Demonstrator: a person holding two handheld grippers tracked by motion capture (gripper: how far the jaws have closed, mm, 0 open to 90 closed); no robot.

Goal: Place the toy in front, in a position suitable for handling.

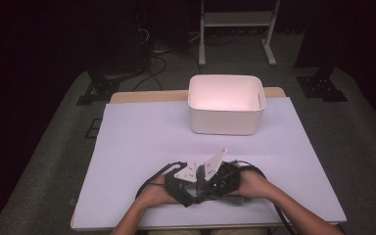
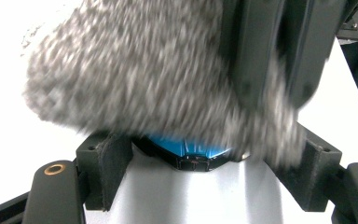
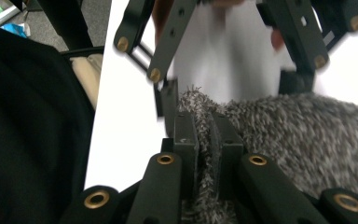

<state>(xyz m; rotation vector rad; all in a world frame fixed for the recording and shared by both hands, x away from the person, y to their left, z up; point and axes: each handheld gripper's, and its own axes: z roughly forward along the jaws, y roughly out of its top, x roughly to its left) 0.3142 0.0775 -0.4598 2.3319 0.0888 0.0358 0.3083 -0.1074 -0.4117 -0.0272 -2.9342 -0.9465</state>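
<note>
Near table edge, both grippers close together over the white sheet (image 1: 142, 137). Right gripper (image 3: 204, 128) clenched on an edge of a grey fuzzy cloth (image 3: 303, 130), fabric pinched between its pads. Left gripper (image 2: 200, 154) with jaws parted either side of the same cloth (image 2: 135, 70), pads apparently not pressing. Farther back, white plastic bin (image 1: 225, 120) standing well apart.

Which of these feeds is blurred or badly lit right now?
High view: dim, dark surroundings, white bin glows pinkish, overexposed inside. Left gripper view: grey fuzzy fabric smeared by motion blur, table blown out white. Right gripper view: the jaws sharp on the fabric, left gripper beyond blurred.
</note>
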